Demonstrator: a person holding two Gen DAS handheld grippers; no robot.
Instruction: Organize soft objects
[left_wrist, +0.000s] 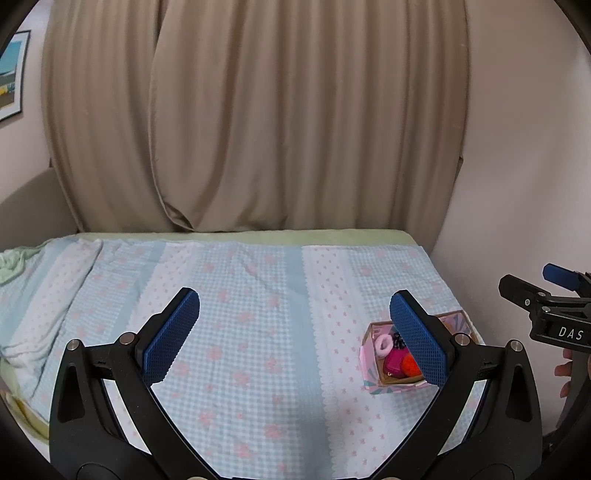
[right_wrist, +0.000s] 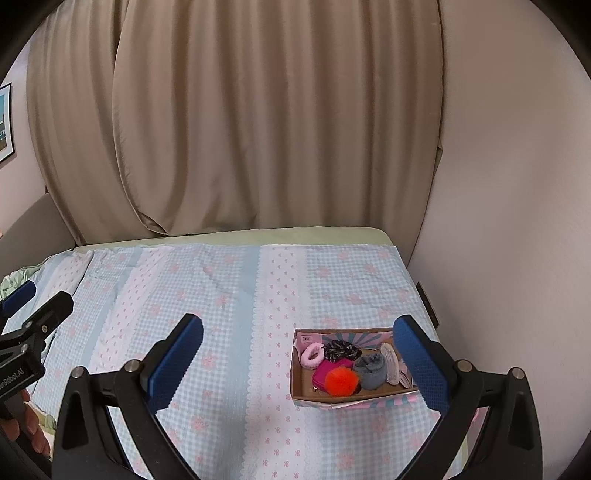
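A small open cardboard box (right_wrist: 300, 373) (left_wrist: 367, 358) sits on the bed near the right wall. Inside it lie a pink scrunchie (right_wrist: 312, 355) (left_wrist: 384, 343), a dark patterned scrunchie (right_wrist: 340, 350), a magenta pouch (right_wrist: 325, 371) (left_wrist: 393, 363), an orange pompom (right_wrist: 341, 380) (left_wrist: 410, 364), a grey cloth roll (right_wrist: 370, 369) and a white hair clip (right_wrist: 392, 363). My right gripper (right_wrist: 299, 363) hovers open, its right finger partly covering the box. My left gripper (left_wrist: 295, 338) is open over bare bedspread, left of the box. Neither holds anything.
The bed carries a blue checked bedspread (right_wrist: 207, 306) with pink flowers. Beige curtains (right_wrist: 240, 118) hang behind it and a pale wall (right_wrist: 517, 203) runs along the right side. A framed picture (left_wrist: 13, 74) hangs at the far left. A person's fingers (right_wrist: 31, 432) hold the left gripper's handle.
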